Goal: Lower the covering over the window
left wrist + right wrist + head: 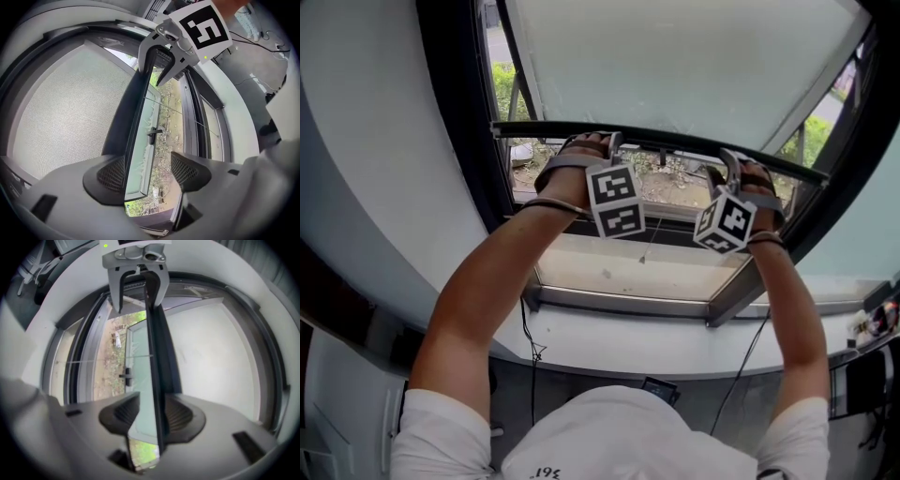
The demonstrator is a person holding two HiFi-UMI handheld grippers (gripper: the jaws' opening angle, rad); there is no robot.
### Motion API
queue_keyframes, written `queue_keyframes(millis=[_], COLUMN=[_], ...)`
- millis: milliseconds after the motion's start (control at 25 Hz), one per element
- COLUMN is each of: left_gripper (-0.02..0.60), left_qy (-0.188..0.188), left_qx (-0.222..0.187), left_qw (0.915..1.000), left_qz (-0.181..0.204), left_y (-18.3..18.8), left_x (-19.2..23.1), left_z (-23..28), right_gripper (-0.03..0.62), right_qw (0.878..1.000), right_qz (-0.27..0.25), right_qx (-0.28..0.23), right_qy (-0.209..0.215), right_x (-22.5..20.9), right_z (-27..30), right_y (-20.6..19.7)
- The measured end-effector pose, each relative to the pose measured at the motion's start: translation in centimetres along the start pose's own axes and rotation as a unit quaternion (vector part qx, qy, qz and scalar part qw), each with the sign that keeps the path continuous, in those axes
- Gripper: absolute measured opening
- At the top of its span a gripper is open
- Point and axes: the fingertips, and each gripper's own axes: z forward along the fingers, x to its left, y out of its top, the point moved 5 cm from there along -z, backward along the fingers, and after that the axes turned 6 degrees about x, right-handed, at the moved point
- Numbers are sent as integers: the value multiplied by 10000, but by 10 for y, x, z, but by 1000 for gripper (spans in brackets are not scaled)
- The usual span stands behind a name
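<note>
Across the upper part of the window frame [464, 112] hangs the pale mesh shade [675, 66]. Its dark bottom bar [675, 142] runs from the frame's left edge to its right edge, partway down the opening. Below the bar a strip of uncovered glass shows gravel and green plants outside.

Both grippers are at this bar, the left gripper [607, 142] left of its middle and the right gripper [731, 161] nearer the right edge. In the left gripper view the left gripper [150, 171] has its jaws spread to either side of the bar [136, 140]. One pad [112, 174] lies against the bar's dark side, and ground shows in the gap before the other pad. A small dark tab [154, 133] sticks out of the bar farther along. In the right gripper view the right gripper [152, 416] is pressed onto the bar [152, 366], a pad [180, 416] against each face.

Bare forearms reach up to each gripper from a white shirt [609, 431] at the bottom of the head view. Beneath the grippers lies the pale sill [628, 272] inside the grey lower frame. Below that a white ledge [609, 347] carries a thin black cable [528, 347] hanging by its left end.
</note>
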Motion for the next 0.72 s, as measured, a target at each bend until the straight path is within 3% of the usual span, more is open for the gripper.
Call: queue_keyframes(millis=[720], left_gripper=[299], left_qy=[-580], left_qx=[251], left_qw=[9979], left_qz=[105], left_y=[-12], left_x=[-54], left_z=[19], right_gripper=[174], right_qw=[9965], right_qz=[-77], right_qx=[199], right_qy=[806], right_x=[64], right_z=[2], right_y=[-5])
